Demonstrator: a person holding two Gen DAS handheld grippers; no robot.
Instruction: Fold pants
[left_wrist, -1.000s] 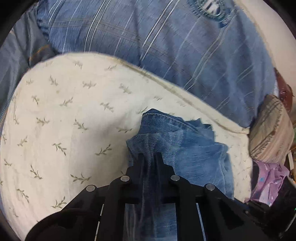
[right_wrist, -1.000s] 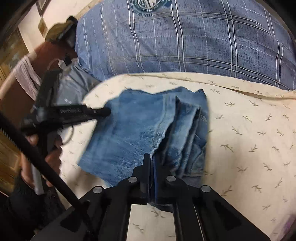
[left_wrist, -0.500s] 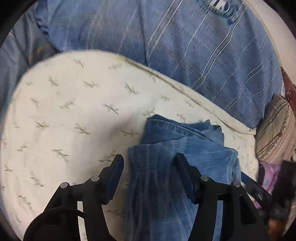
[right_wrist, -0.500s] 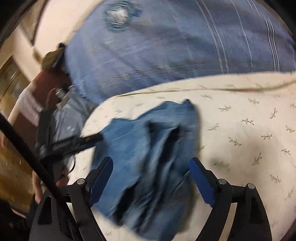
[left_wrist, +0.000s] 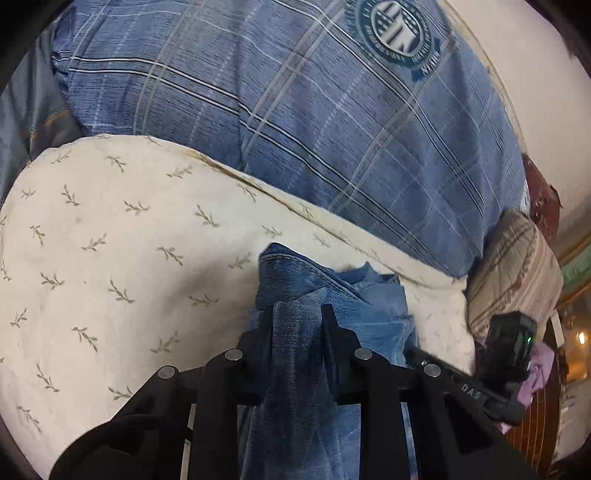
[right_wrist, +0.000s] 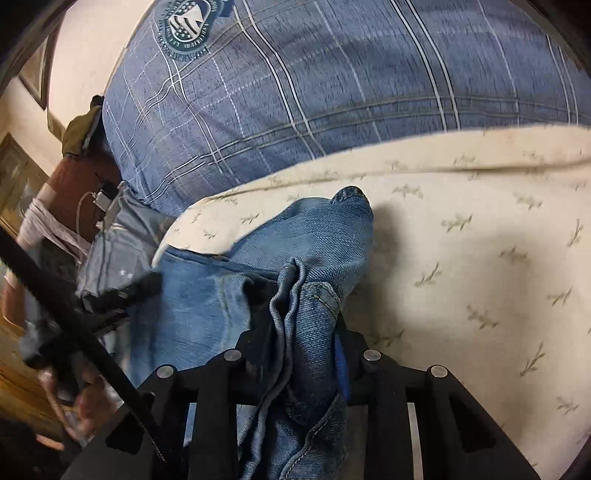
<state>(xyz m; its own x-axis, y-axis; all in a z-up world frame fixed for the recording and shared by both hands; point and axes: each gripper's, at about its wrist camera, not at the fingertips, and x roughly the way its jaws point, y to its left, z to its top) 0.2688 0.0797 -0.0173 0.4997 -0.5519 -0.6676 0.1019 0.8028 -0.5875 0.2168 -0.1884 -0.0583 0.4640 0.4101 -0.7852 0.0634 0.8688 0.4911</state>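
The blue denim pants lie bunched and partly folded on a cream leaf-print cover. My left gripper is shut on a thick fold of the pants, which hangs down between its fingers. My right gripper is shut on a seamed edge of the pants, with denim bunched between its fingers. The right gripper's body shows at the right in the left wrist view. The left gripper shows at the pants' left edge in the right wrist view.
A large blue plaid pillow with a round crest sits behind the cover. A striped tan cushion and purple cloth lie at the right. A grey-blue cloth and the person's hand are at the left.
Both grippers opened half a second ago and have closed again on new bunches of denim. The pants are more gathered between them.
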